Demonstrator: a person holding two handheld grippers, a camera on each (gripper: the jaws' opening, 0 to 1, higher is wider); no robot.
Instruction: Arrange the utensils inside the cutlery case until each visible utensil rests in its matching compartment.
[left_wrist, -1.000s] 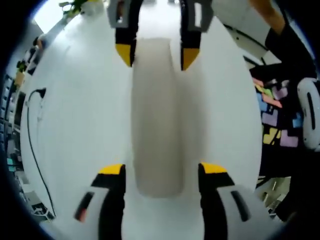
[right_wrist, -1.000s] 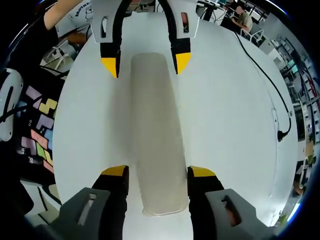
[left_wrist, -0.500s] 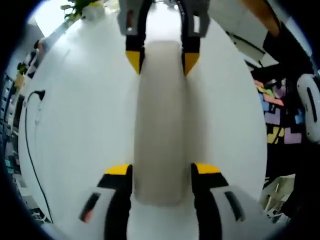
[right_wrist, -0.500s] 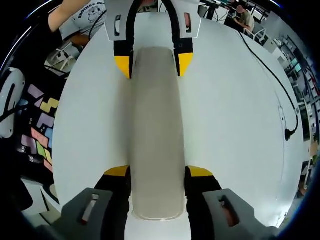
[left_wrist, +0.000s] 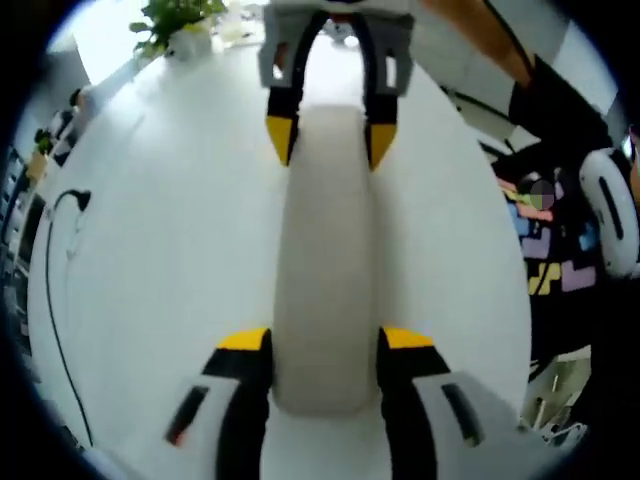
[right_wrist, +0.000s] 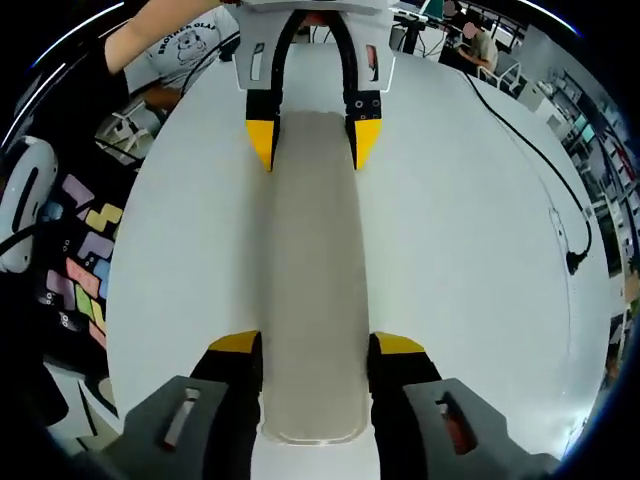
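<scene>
A long beige cutlery case (left_wrist: 326, 250) lies lengthwise on the white table (left_wrist: 160, 220), and its smooth top hides what is inside. My left gripper (left_wrist: 325, 340) is shut on the near end of the case, with both yellow-tipped jaws pressed to its sides. My right gripper (left_wrist: 331, 140) clamps the far end. In the right gripper view the same case (right_wrist: 314, 260) runs up the middle. There my right gripper (right_wrist: 316, 343) holds the near end and my left gripper (right_wrist: 312, 140) the far end.
A black cable (left_wrist: 50, 260) trails along the table's left side, with its plug (right_wrist: 575, 262) seen near the right edge. A potted plant (left_wrist: 175, 20) stands at the far edge. A colourful puzzle mat (right_wrist: 80, 250) lies on the floor beside the table. A person (right_wrist: 170, 45) stands behind.
Both grippers were open around the case's ends a second ago. Their jaws have closed in and now press on its sides.
</scene>
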